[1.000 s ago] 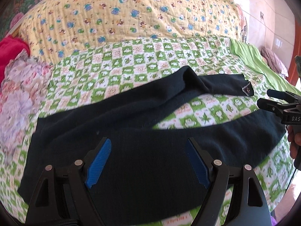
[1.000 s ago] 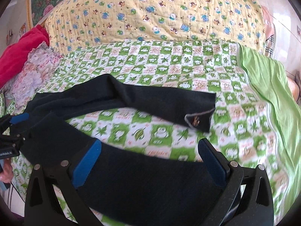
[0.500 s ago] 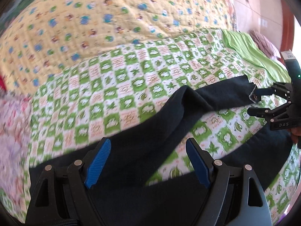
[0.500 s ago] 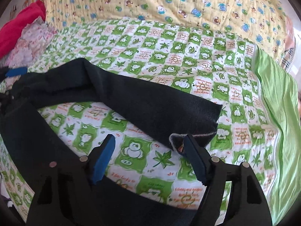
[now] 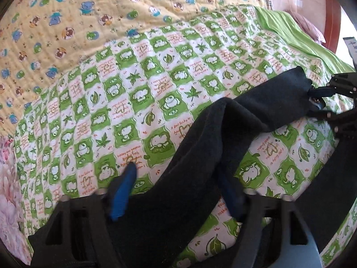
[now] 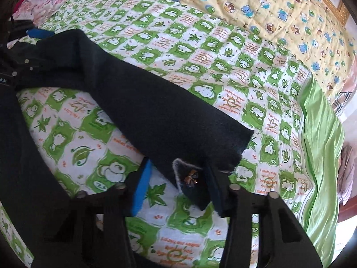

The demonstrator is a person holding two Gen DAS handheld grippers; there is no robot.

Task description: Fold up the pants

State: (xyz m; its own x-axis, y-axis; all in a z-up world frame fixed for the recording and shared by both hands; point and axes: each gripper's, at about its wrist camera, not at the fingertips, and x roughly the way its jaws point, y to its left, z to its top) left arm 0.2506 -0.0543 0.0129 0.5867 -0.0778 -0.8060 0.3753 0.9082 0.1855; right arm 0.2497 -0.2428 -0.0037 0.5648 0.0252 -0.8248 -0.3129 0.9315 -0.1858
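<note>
Black pants point(image 5: 200, 147) point(image 6: 142, 102) lie spread on a green-and-white checked bedsheet point(image 5: 138, 93) point(image 6: 223, 67), the two legs apart. My left gripper point(image 5: 176, 185) is open with its blue pads on either side of the far leg near the crotch fold. My right gripper point(image 6: 178, 178) is open around that leg's cuff point(image 6: 191, 178), which has a small orange ornament and a turned-up corner. The right gripper also shows at the right edge of the left wrist view point(image 5: 323, 93), at the cuff. The left gripper shows at the left edge of the right wrist view point(image 6: 22, 51).
A yellow quilt with bear prints point(image 5: 111, 11) point(image 6: 279, 6) lies along the far side of the bed. A plain green sheet point(image 6: 321, 134) covers the right edge. Pink floral fabric point(image 5: 9, 178) lies at the left.
Both grippers moved forward and down from the near leg to the far leg: the left now straddles the crotch fold, the right now straddles the cuff. Both stay open.
</note>
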